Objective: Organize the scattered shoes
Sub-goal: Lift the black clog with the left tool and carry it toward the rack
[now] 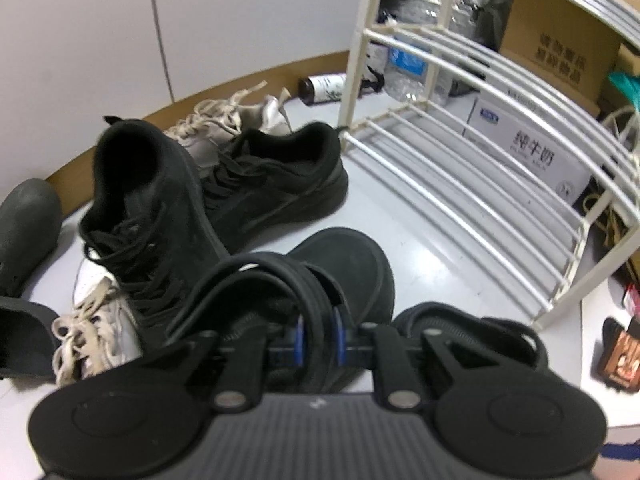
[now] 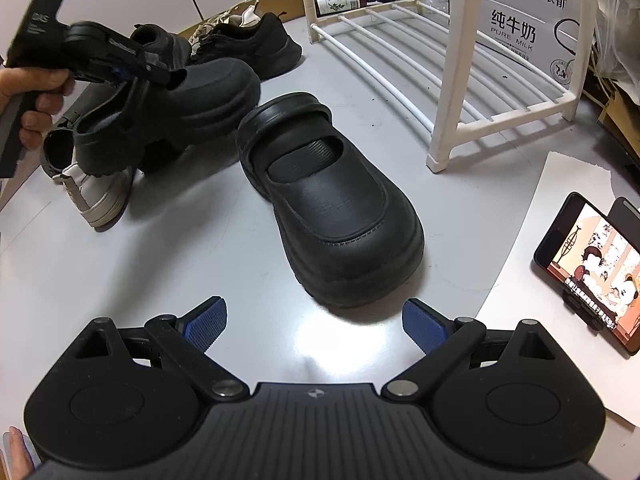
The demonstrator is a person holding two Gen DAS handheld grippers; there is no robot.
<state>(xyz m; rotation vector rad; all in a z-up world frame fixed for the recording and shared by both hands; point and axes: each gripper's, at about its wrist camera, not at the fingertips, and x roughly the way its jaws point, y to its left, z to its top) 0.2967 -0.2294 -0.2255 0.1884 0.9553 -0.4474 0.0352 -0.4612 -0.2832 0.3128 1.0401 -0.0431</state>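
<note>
My left gripper is shut on the strap of a black clog and holds it off the floor; it also shows in the right wrist view, with the left gripper above it. Its mate, a second black clog, stands on the floor just ahead of my right gripper, which is open and empty. The white shoe rack stands to the right, its bottom shelf bare.
Two black lace-up sneakers, white sneakers and a grey shoe lie at left. A phone on a stand sits at right on white paper. Milk carton box and bottles stand behind the rack.
</note>
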